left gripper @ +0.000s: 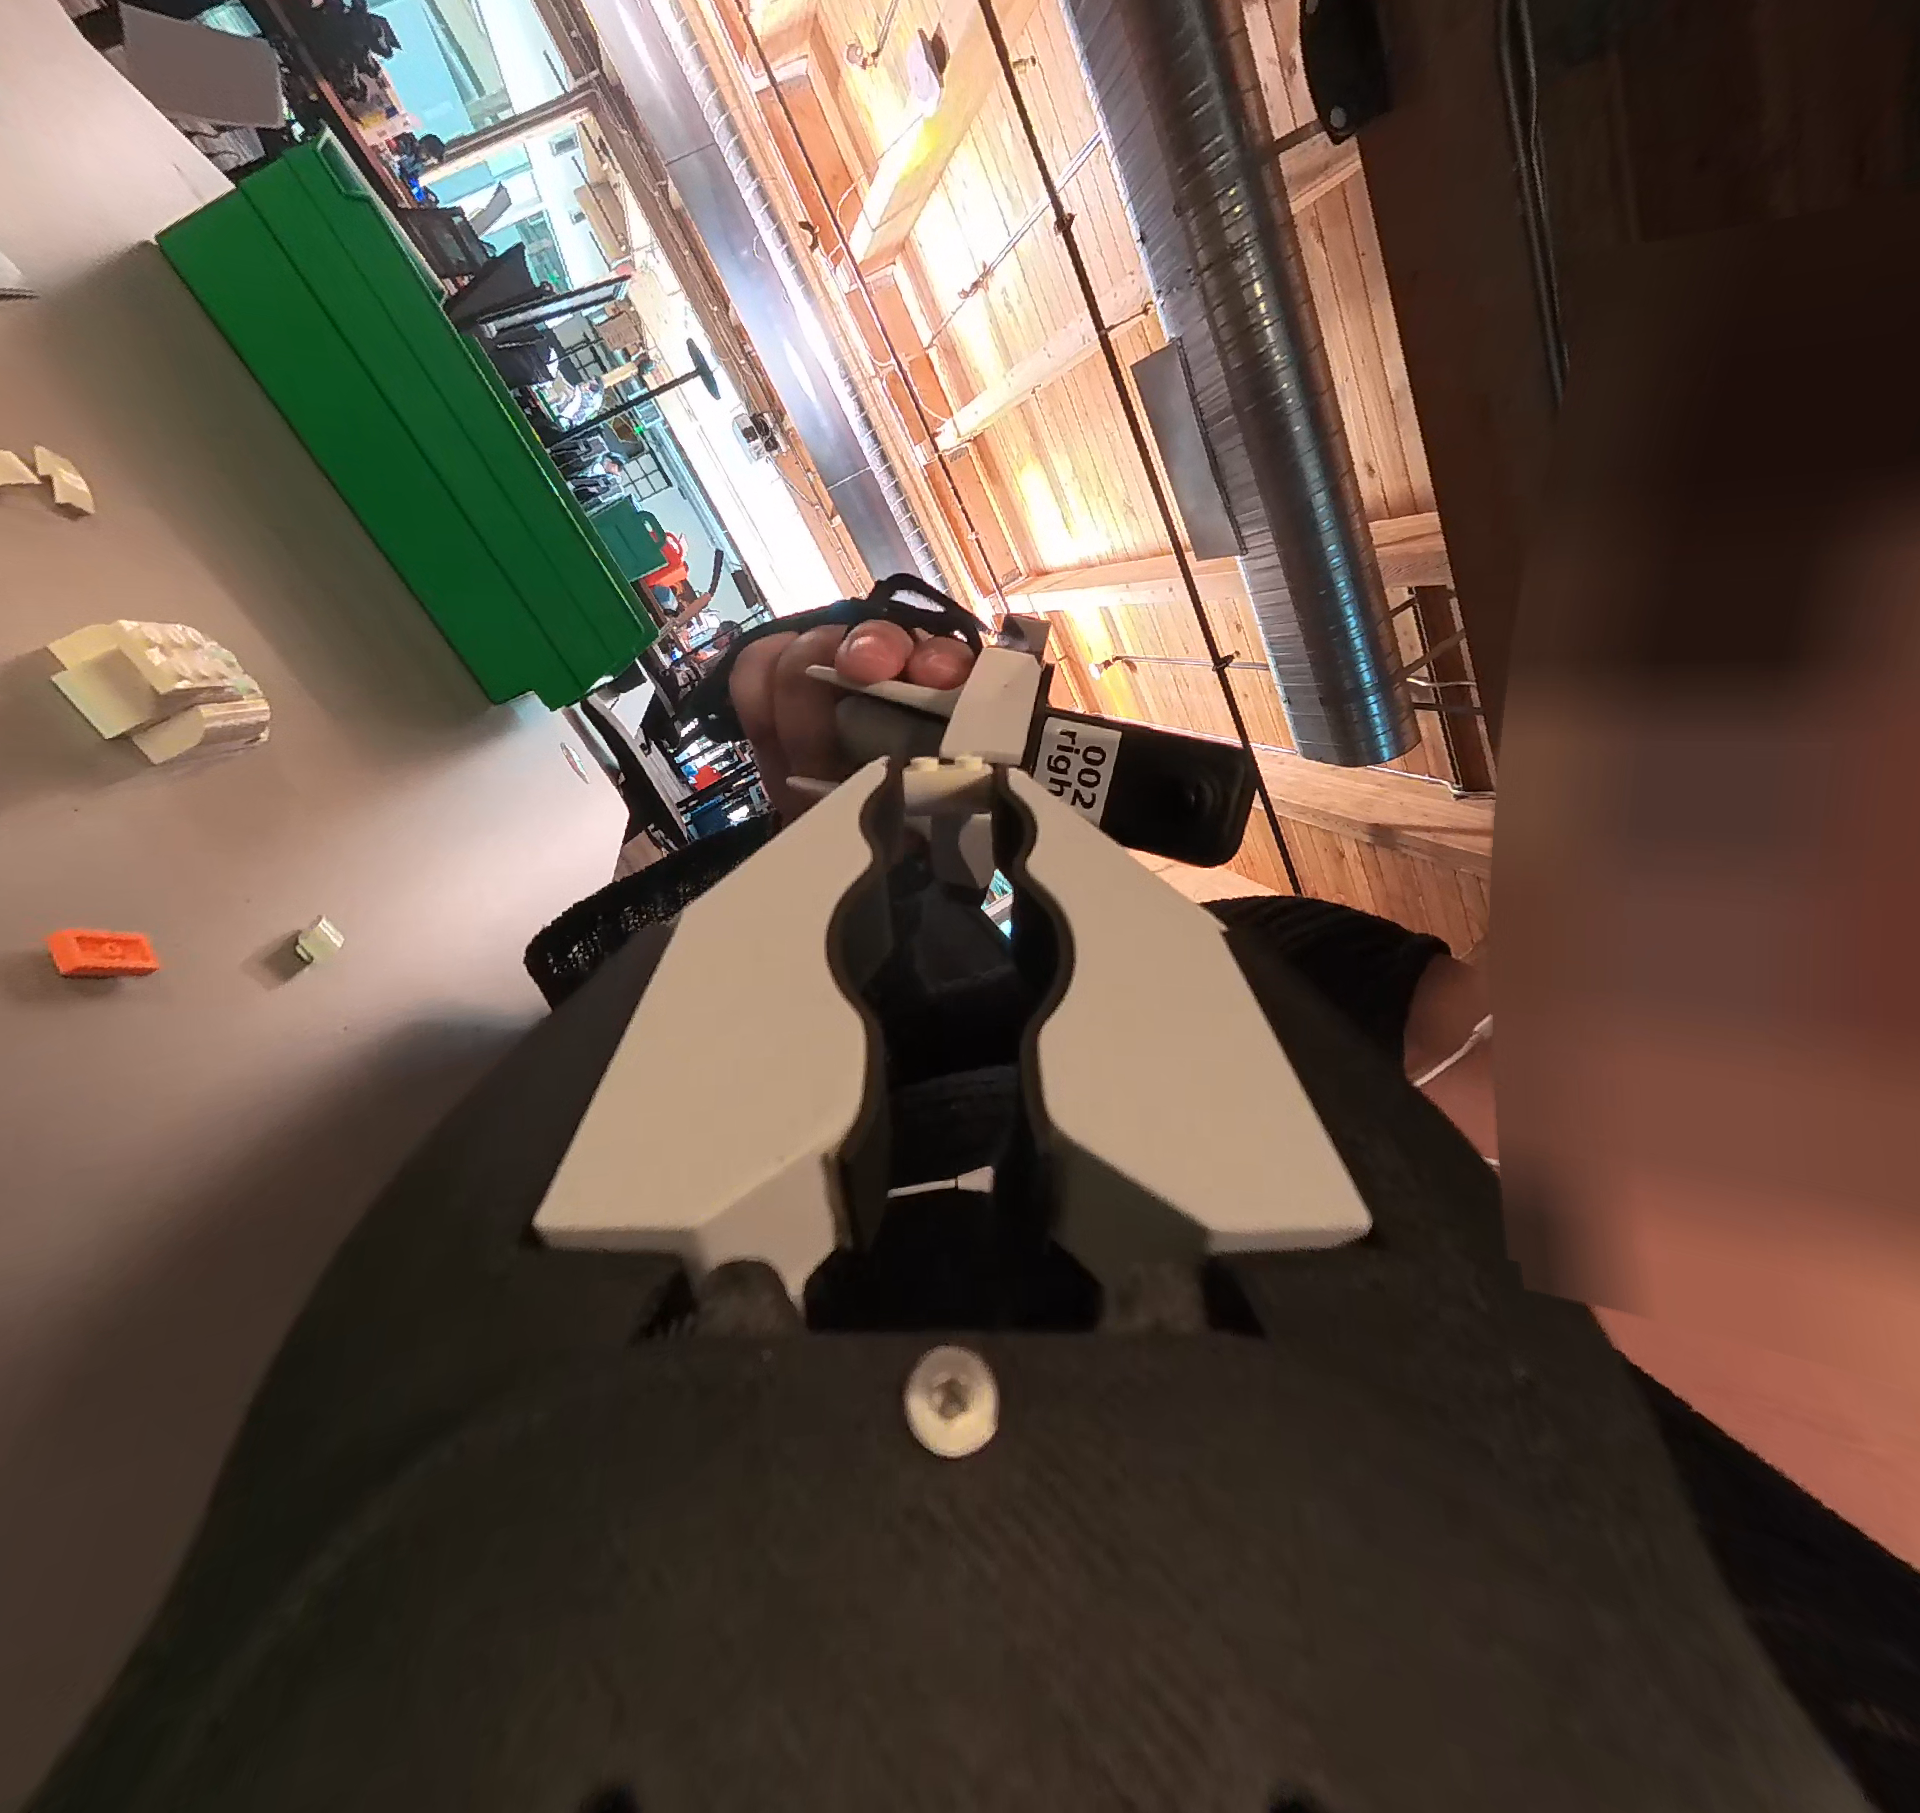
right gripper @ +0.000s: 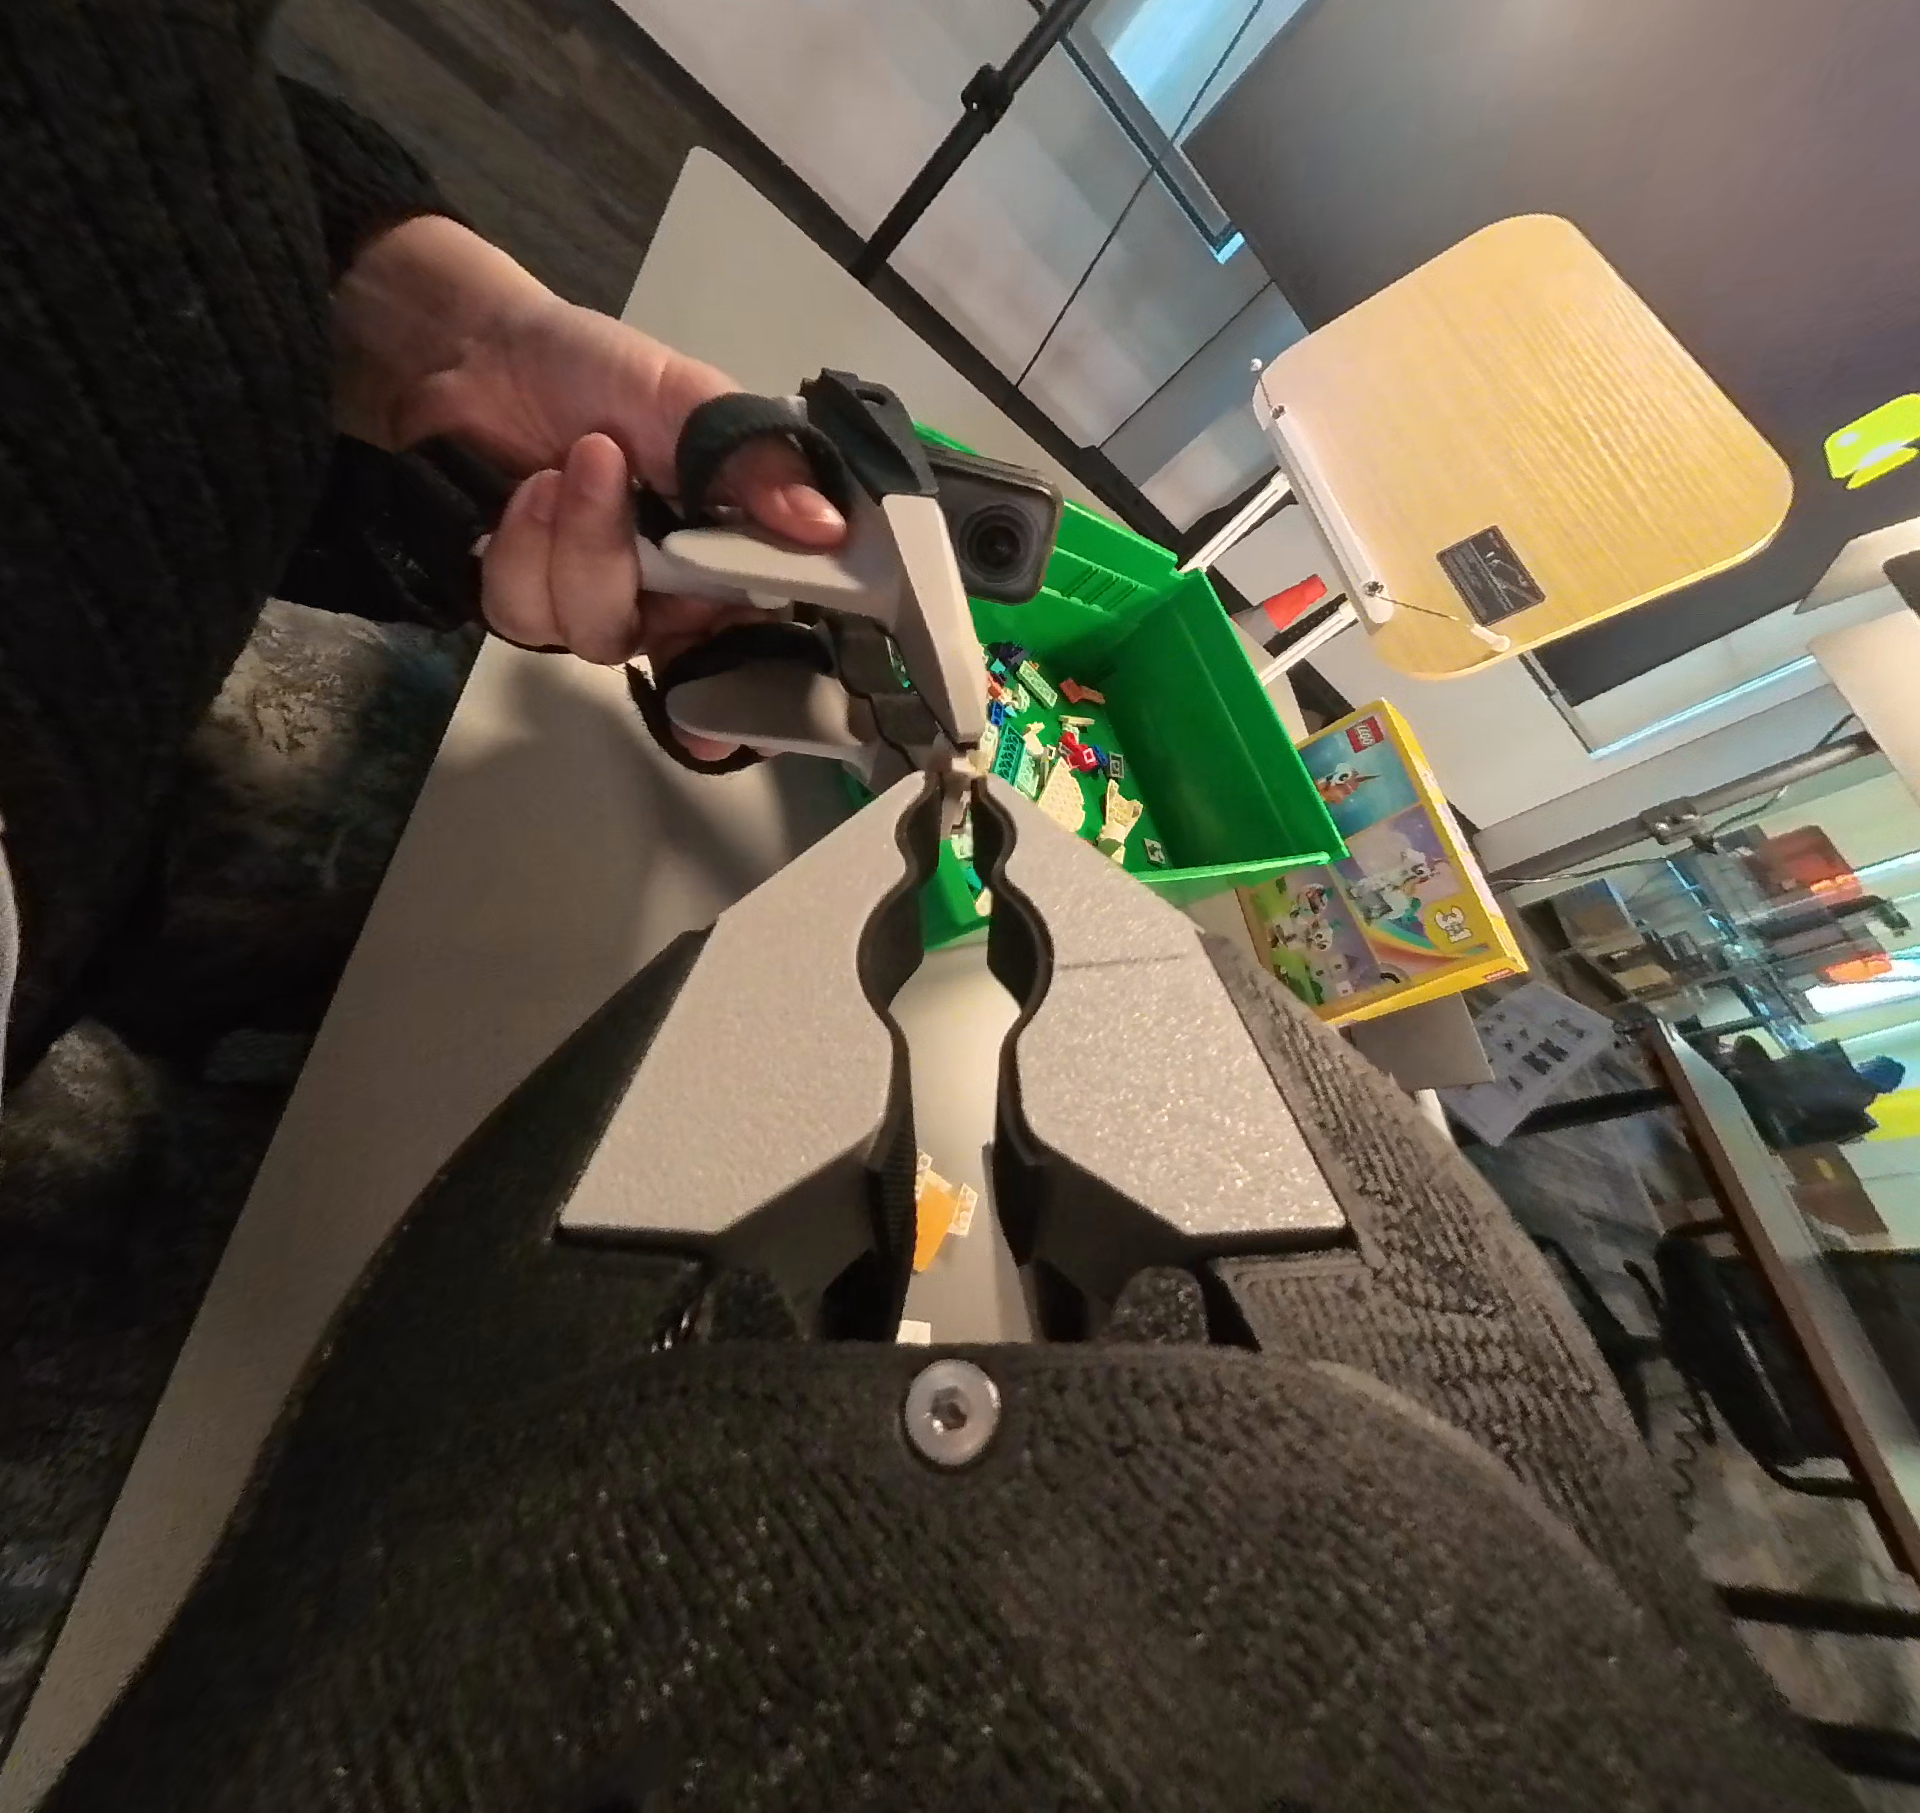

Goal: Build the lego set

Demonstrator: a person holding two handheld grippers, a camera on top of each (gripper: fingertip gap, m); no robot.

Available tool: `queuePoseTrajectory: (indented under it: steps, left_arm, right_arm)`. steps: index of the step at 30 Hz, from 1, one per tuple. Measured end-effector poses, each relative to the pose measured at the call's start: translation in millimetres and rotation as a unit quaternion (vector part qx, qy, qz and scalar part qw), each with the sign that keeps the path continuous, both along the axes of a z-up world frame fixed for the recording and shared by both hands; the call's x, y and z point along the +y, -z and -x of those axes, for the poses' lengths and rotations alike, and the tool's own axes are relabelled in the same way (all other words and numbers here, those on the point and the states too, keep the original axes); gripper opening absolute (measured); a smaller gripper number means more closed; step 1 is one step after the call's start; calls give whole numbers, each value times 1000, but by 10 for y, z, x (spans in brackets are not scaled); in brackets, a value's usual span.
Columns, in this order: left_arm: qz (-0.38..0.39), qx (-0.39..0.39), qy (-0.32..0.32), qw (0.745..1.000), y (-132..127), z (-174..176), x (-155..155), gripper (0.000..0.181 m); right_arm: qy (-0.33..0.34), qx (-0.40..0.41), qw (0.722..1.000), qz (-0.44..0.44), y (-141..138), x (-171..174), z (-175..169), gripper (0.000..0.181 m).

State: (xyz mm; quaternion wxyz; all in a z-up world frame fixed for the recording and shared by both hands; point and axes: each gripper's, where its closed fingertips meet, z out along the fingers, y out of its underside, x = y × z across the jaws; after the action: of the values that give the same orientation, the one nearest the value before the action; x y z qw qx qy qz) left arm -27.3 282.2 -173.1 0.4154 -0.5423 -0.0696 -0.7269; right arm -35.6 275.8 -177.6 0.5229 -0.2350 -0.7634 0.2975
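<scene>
The left gripper [left gripper: 943, 781] and right gripper [right gripper: 954, 789] meet tip to tip in the air, fingers nearly closed, each pinching a small pale piece. A bare hand [right gripper: 582, 516] grips each handle.

Wood-plank ceiling [left gripper: 1039, 236] w/ silver duct [left gripper: 1247, 309], grey table [left gripper: 208, 1088], pale wood chair [right gripper: 1507, 444], windows.

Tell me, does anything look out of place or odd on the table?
Nothing looks damaged. A few pieces lie loose outside the green bin: an orange plate, a small pale brick and a white part-built cluster.
</scene>
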Motion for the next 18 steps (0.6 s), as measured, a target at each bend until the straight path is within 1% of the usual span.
queuePoseTrajectory:
  steps: [9, 12, 13, 16, 18]
  left_arm:
    - [-10, 0, -4, 1000, -15, 1, -2, 16]
    - [-28, 15, -21, 999, -37, 16, 3, 18]
    - [-35, 24, -31, 999, -46, 28, 11, 18]
    - [-74, 80, -66, 992, -62, 68, 15, 32]
    - [-107, 159, -112, 975, -13, 100, 36, 39]
  right_arm:
    - [2, 7, 1000, 5, -19, -1, 1, 3]
    - [5, 11, 1000, 25, -38, 11, 11, 3]
    - [11, 10, 999, 34, -37, 35, 18, 2]
    - [36, 3, 994, 100, -43, 153, 42, 2]
    - [47, -18, 983, 179, -10, 224, 49, 2]
